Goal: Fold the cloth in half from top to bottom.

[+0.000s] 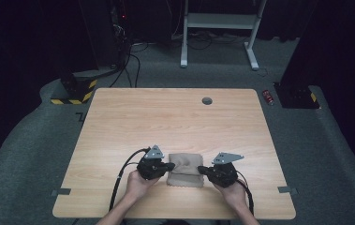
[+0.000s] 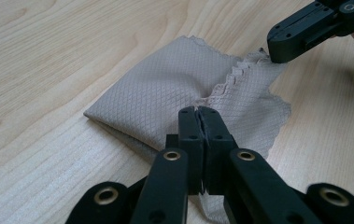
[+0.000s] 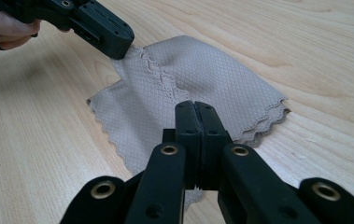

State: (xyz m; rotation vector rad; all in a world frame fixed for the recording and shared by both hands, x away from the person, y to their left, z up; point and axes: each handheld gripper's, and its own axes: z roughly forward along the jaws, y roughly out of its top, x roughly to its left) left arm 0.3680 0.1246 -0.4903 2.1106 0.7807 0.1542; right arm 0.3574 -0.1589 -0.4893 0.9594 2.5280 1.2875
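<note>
A beige quilted cloth (image 1: 186,169) with scalloped edges lies folded on the wooden table (image 1: 166,122), near its front edge. My left gripper (image 1: 170,166) meets the cloth's left side, and its jaws are shut on a pinched-up fold of the upper layer (image 2: 198,111). From the opposite side my right gripper (image 1: 201,169) is shut on the cloth too (image 3: 195,106). In the left gripper view, the right gripper (image 2: 277,51) bites the far scalloped corner. The right gripper view has the left gripper (image 3: 118,44) clamping the far edge. A hand holds each gripper.
A round cable hole (image 1: 207,101) sits at the table's far edge. Grey tape tabs (image 1: 60,191) mark the front corners. On the floor beyond are a white desk frame (image 1: 219,21), a yellow-black striped block (image 1: 74,91), cables and a red can (image 1: 269,97).
</note>
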